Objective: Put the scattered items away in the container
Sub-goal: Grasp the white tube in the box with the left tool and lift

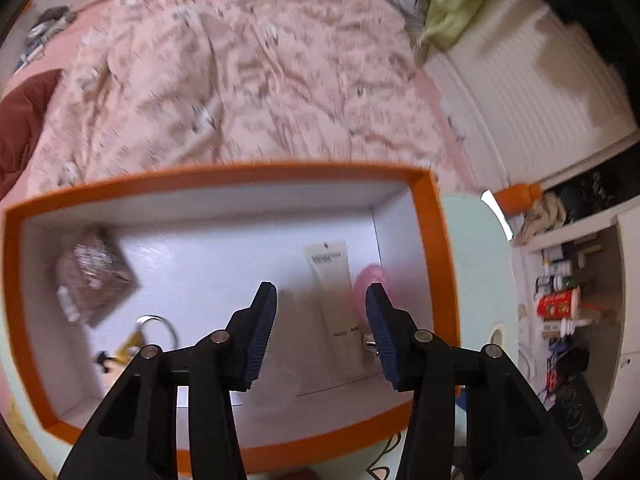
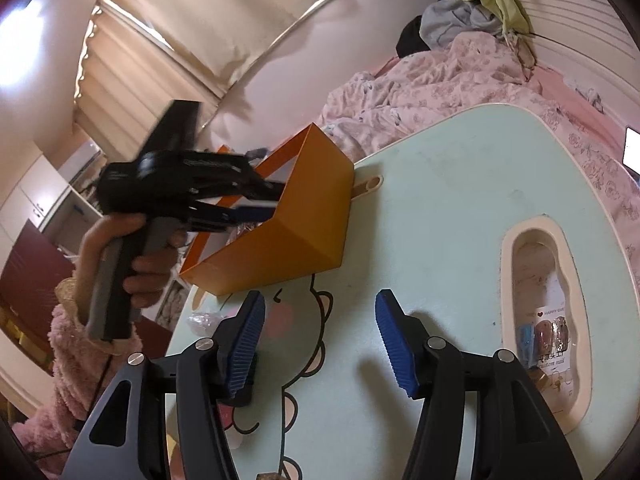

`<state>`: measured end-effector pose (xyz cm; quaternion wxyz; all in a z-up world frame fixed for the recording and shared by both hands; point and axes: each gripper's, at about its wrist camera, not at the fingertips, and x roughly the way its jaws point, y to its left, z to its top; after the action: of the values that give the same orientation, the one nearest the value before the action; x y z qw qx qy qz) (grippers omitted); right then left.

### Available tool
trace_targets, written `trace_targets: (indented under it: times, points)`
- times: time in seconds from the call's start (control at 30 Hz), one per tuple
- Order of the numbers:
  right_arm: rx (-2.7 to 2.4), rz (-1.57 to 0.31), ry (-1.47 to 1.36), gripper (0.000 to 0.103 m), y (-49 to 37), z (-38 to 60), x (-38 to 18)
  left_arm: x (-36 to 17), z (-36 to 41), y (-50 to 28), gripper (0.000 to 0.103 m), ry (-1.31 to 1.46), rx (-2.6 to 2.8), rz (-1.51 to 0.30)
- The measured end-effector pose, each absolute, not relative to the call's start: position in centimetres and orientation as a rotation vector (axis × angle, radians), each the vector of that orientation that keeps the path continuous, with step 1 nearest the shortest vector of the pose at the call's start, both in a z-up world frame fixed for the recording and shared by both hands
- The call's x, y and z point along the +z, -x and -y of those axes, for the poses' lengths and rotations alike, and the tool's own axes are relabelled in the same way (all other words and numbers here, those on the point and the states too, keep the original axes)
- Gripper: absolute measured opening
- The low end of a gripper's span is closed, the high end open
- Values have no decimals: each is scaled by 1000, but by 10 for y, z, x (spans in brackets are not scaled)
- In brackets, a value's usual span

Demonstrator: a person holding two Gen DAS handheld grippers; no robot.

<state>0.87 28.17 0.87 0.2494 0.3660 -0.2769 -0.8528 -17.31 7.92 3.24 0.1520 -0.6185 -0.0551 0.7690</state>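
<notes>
The orange box (image 1: 436,240) with a white inside fills the left wrist view. In it lie a brown wrapped packet (image 1: 94,280), a white tube (image 1: 336,308), a pink round thing (image 1: 374,278) and a key ring with a yellow tag (image 1: 140,340). My left gripper (image 1: 320,290) hangs open over the box, nothing between its pads. From the right wrist view, the box (image 2: 296,236) stands on the mint table (image 2: 440,200), and a hand (image 2: 148,268) points the left gripper (image 2: 266,202) into it. My right gripper (image 2: 320,300) is open and empty above the table. A small clear-wrapped item (image 2: 204,320) lies by its left finger.
A recess in the table (image 2: 516,252) holds a nail-set card and small clips (image 2: 546,336). A bed with a pink floral quilt (image 1: 240,80) lies behind the table. Shelves with bottles (image 1: 560,304) stand to the right. A pink fluffy sleeve (image 2: 68,376) is at the left.
</notes>
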Motion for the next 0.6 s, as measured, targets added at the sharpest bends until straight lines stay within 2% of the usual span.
trace_targets:
  times: [0.17, 0.6]
  points:
    - [-2314, 764, -987, 60, -9, -284, 10, 34, -89, 171, 46, 1742, 2281, 85]
    - [-2312, 760, -990, 60, -9, -281, 8, 21, -51, 170, 46, 1803, 2242, 218]
